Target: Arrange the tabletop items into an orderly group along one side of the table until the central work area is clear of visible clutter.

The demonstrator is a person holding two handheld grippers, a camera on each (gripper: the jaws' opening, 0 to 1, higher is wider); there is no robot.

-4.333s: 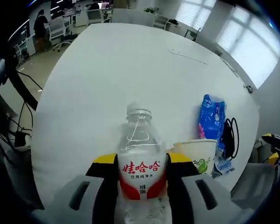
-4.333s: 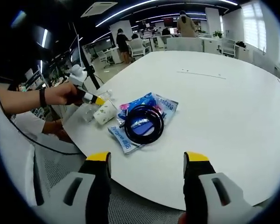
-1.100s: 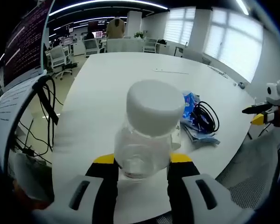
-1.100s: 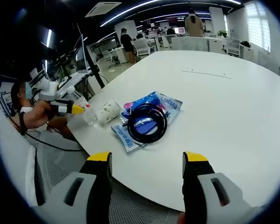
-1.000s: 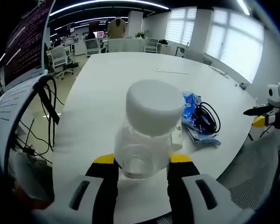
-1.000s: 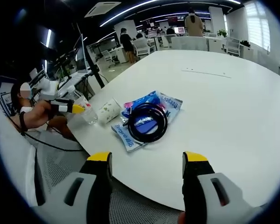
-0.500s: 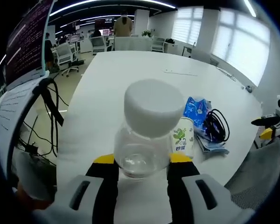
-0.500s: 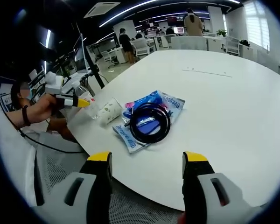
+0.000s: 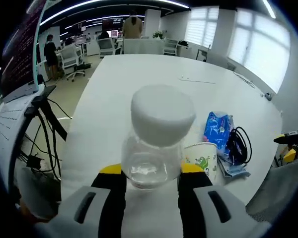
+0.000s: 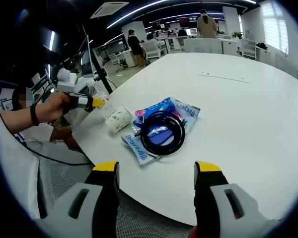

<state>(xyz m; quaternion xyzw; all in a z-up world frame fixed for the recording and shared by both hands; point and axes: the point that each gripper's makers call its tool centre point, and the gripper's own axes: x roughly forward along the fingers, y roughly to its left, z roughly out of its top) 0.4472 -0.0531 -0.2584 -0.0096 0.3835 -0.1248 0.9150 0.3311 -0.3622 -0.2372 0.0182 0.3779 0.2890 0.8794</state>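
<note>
My left gripper (image 9: 151, 171) is shut on a clear water bottle (image 9: 156, 148) with a white cap, seen cap-first and held over the table's near edge. A paper cup (image 9: 203, 161) printed with green leaves lies on its side just right of it, then a blue packet (image 9: 217, 130) and a coiled black cable (image 9: 237, 145). From the right gripper view, the cable (image 10: 162, 134) rests on the blue packets (image 10: 165, 110), the cup (image 10: 117, 119) lies left of them, and the left gripper (image 10: 89, 102) holds the bottle (image 10: 108, 106) there. My right gripper (image 10: 156, 171) is open, off the table's edge.
The large white table (image 10: 238, 99) stretches away bare behind the group. A thin strip (image 10: 223, 76) lies far out on it. Cables and a stand (image 9: 44, 119) hang to the left of the table. Office chairs and people stand in the background.
The left gripper has carried the bottle closer to the cup and the packets, now held higher above the table edge. The right gripper has stayed open and almost still.
</note>
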